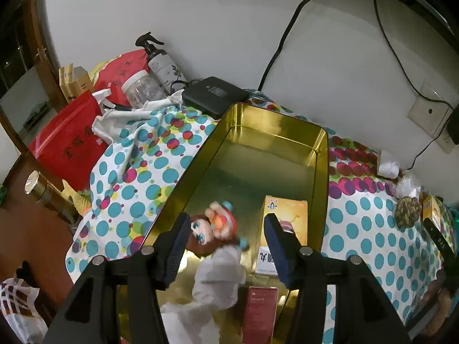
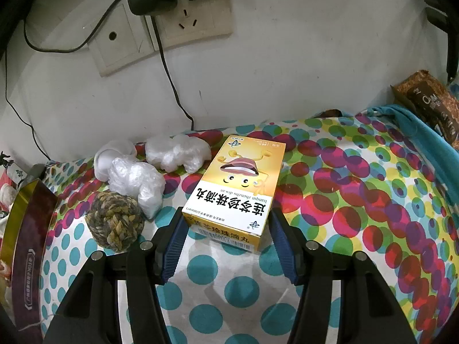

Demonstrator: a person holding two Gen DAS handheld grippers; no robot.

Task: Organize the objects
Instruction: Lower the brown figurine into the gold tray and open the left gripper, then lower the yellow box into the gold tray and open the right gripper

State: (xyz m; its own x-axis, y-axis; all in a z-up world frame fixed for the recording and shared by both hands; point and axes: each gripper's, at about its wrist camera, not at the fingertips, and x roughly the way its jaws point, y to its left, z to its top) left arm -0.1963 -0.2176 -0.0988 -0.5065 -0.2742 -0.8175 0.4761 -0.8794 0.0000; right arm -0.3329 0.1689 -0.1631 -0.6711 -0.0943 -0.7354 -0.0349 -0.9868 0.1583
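**Q:** Two views were taken; what was recorded in the left wrist view?

**A:** The left gripper (image 1: pixel 226 246) was seen with its jaws parted above a gold tin (image 1: pixel 322 154), which lay open on a dotted cloth (image 1: pixel 134 172). A small doll (image 1: pixel 210 230) with brown hair and a white dress was seen between the blue pads, blurred and touched by neither of them. A yellow box (image 1: pixel 287 209) was stood in the tin at two o'clock from the doll, and a dark red box (image 1: pixel 259 312) was laid at five o'clock from it. A black device (image 1: pixel 215 94) was seen at twelve o'clock beyond the tin's far rim, with a spray bottle (image 1: pixel 162 63), a clear jar (image 1: pixel 140 89) and a red bag (image 1: pixel 67 143) toward ten o'clock.

**Q:** And in the right wrist view?

**A:** The right gripper (image 2: pixel 226 238) was held with its jaws apart around the near end of a yellow medicine box (image 2: pixel 238 189), which lay flat on the cloth. Whether the pads pressed on the box could not be told; they were seen just beside its two near corners. A braided rope ball (image 2: pixel 116 223) was placed at nine o'clock from the box, with crumpled plastic wrap (image 2: pixel 134 180) touching it at one o'clock. More wrap (image 2: pixel 176 153) lay at eleven o'clock from the box. The tin's outer wall (image 2: pixel 25 246) was seen at the left edge, and a wall socket (image 2: pixel 183 20) at twelve o'clock.
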